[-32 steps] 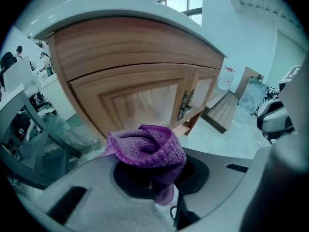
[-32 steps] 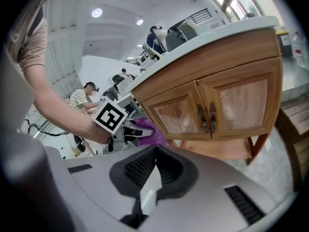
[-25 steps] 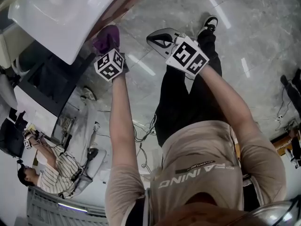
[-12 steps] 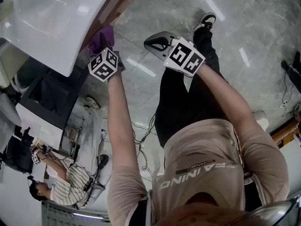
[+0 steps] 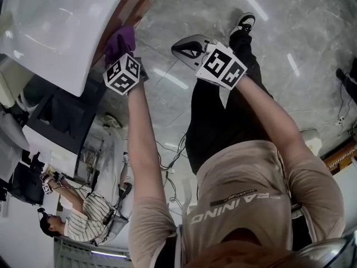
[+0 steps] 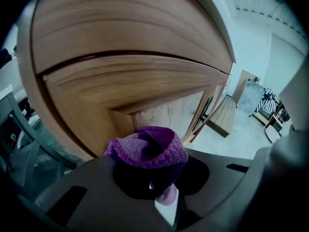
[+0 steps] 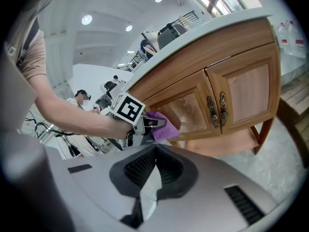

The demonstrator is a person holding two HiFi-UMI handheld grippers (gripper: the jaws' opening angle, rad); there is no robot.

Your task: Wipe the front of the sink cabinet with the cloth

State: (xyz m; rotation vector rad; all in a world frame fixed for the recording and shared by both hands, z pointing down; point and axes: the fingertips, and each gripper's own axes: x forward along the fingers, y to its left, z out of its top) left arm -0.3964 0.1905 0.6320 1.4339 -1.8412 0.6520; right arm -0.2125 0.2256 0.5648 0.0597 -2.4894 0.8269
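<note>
The left gripper (image 6: 162, 186) has its 2 jaws clenched on a bunched purple cloth (image 6: 147, 147), which bulges out past the jaw tips. The cloth sits against the wooden front of the sink cabinet (image 6: 120, 83), at the lower corner of a door panel, as the right gripper view also shows. The right gripper (image 7: 148, 180) has its jaws pressed together with nothing between them. It is held apart from the cabinet, to the right of the left gripper and aimed toward it.

A white sink top (image 5: 56, 27) overhangs the cabinet just above the cloth. 2 dark metal handles (image 7: 216, 110) stand side by side on the doors further along, well clear of the cloth. Below is grey marble floor (image 5: 290, 32), with the person's shoe (image 5: 245, 23) on it beyond the right gripper. Another person in a striped shirt (image 5: 83, 223) sits in the background.
</note>
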